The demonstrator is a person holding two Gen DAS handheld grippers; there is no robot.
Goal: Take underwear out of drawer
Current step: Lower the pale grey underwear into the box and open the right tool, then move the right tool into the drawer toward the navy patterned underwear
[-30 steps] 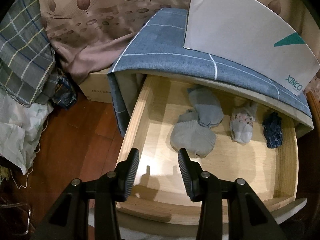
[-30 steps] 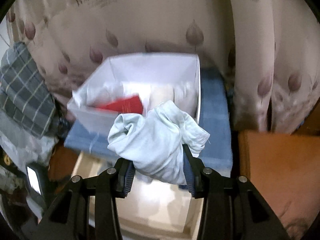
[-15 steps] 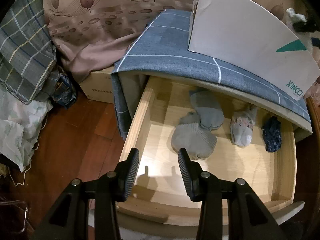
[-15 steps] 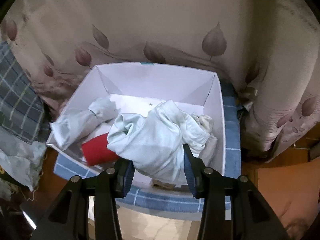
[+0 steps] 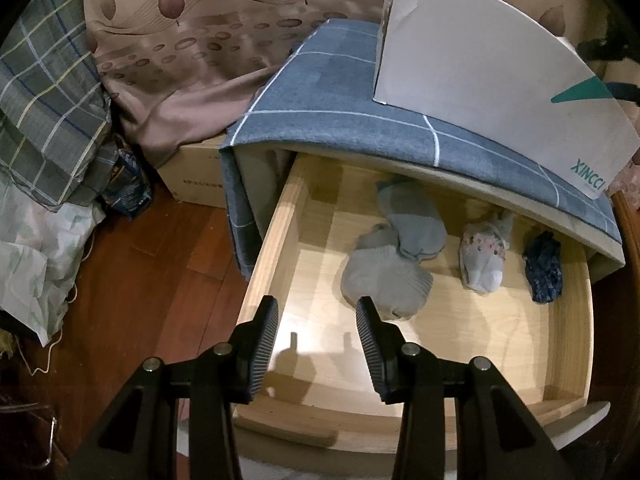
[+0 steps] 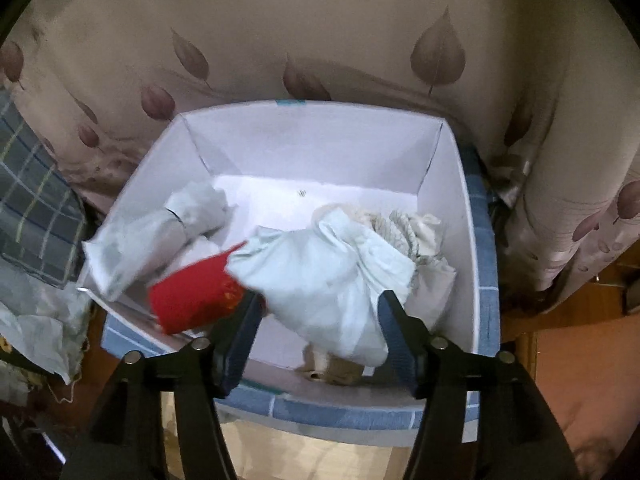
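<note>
Right tongs over white box, jaws just opening, pale underwear loose between them, dropping into box; left tongs open, empty, above drawer holding socks.

My right gripper has swung from over the open drawer's edge to directly above the white cardboard box, which now fills my right view. Its jaws have just been opening, and the pale blue underwear that was clamped between them a second ago now sags down between the pads into the box; I think the fabric is loose, though folds hide the contact.
</note>
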